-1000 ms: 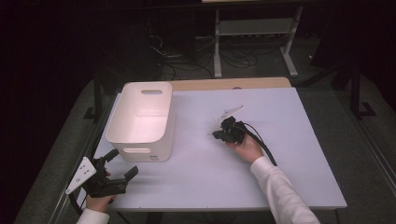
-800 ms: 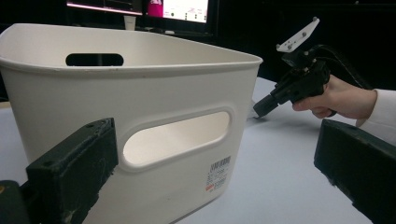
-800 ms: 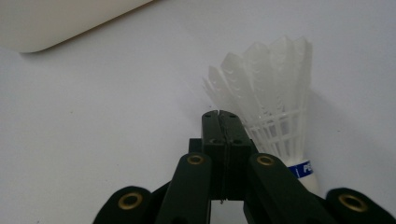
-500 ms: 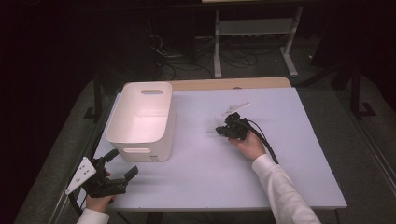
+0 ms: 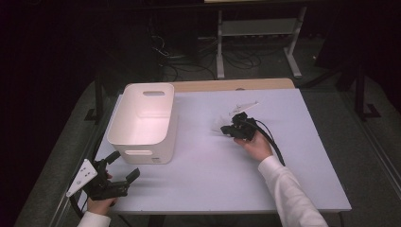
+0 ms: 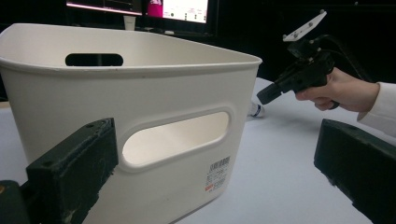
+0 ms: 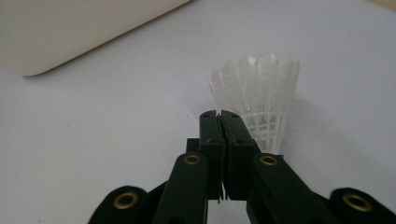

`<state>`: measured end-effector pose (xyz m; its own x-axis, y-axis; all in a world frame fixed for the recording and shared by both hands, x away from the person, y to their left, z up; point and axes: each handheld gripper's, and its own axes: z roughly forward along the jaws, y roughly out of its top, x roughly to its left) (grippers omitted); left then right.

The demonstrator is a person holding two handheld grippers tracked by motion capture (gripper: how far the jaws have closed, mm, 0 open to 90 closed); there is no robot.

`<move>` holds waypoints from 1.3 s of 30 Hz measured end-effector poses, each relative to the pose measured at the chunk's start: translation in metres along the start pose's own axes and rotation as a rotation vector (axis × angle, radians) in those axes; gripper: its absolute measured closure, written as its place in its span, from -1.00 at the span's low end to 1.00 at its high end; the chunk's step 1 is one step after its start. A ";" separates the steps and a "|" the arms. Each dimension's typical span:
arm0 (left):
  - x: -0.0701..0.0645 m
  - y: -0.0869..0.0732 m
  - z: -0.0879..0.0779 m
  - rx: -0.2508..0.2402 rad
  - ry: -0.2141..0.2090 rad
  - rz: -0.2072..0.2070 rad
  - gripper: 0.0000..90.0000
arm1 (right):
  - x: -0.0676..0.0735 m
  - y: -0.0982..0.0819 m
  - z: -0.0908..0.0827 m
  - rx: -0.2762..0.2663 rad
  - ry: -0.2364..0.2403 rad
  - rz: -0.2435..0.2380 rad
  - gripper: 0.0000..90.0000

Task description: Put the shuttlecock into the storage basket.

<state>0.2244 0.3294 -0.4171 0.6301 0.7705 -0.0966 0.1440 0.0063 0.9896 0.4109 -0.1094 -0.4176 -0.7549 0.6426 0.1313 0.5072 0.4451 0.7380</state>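
**Right jaws pinched together by the shuttlecock, left gripper wide at the bin**

Centre of the high view, just right of middle: the right gripper (image 5: pixel 228 130) sits low over the pale table (image 5: pixel 203 189), and a white shuttlecock (image 5: pixel 218 126) shows at its tip. In the right gripper view the two black jaws are pressed flat against each other, no gap between them, and the shuttlecock (image 7: pixel 261 95) stands just behind and to the right of the tips, feather skirt fanned toward the top of the frame. Whether the jaws pinch any part of it, I cannot tell; the base is hidden behind them.

Lower left of the high view: the left gripper (image 5: pixel 124 166) rests at the near table edge, jaws spread wide, nothing between them. Its own view looks straight at the white bin (image 6: pixel 140 116), which stands just ahead, handle slot in the middle of the frame. At upper right of that view, the right gripper (image 6: pixel 268 95) is lifted in the hand (image 6: pixel 338 88).

The bin (image 5: pixel 142 127) stands left of centre in the high view, well apart from the shuttlecock.
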 end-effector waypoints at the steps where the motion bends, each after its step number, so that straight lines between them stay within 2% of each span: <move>1: 0.000 0.000 0.000 -0.002 -0.002 -0.002 -1.00 | -0.001 -0.001 -0.009 -0.013 0.005 0.000 0.90; 6: 0.000 0.000 0.000 0.000 0.001 -0.001 -1.00 | -0.006 -0.003 -0.022 -0.044 0.008 0.002 0.83; 11: 0.000 0.000 0.000 0.002 0.006 -0.003 -1.00 | -0.012 -0.010 -0.038 -0.082 0.006 0.014 0.58; 16: 0.000 0.000 0.001 0.005 0.008 -0.003 -1.00 | -0.016 -0.015 -0.044 -0.085 -0.005 0.024 0.44; 19: -0.001 0.000 0.001 0.006 0.009 -0.003 -1.00 | -0.018 -0.018 -0.046 -0.084 -0.012 0.037 0.24; 23: 0.000 -0.001 0.001 0.009 0.010 -0.003 -1.00 | -0.022 -0.016 -0.044 -0.063 -0.001 0.037 -0.11; 25: 0.000 0.000 0.001 0.009 0.010 -0.003 -1.00 | -0.024 -0.014 -0.042 -0.039 0.011 0.044 -0.26; 28: 0.000 0.000 0.001 0.007 0.010 -0.004 -1.00 | -0.029 -0.010 -0.037 0.001 0.036 0.029 -0.58; 29: 0.000 -0.001 0.001 0.006 0.010 -0.004 -1.00 | -0.029 -0.010 -0.037 0.001 0.036 0.029 -0.58; 30: 0.000 -0.001 0.001 0.008 0.010 -0.005 -1.00 | -0.032 -0.009 -0.036 0.013 0.039 0.025 -0.70; 35: 0.000 -0.001 0.001 0.007 0.008 -0.005 -1.00 | -0.037 -0.005 -0.032 0.037 0.059 0.025 -0.83; 37: 0.000 -0.001 0.001 0.008 0.009 -0.008 -1.00 | -0.041 -0.003 -0.027 0.070 0.060 0.024 -1.00; 38: 0.000 -0.001 0.001 0.008 0.009 -0.008 -1.00 | -0.041 -0.003 -0.027 0.070 0.060 0.024 -1.00; 39: 0.000 -0.001 0.001 0.007 0.009 -0.008 -1.00 | -0.043 -0.001 -0.024 0.088 0.067 0.005 -1.00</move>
<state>0.2249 0.3283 -0.4181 0.6220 0.7761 -0.1039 0.1548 0.0081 0.9879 0.4330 -0.1524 -0.4082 -0.7767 0.6033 0.1810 0.5436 0.4968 0.6765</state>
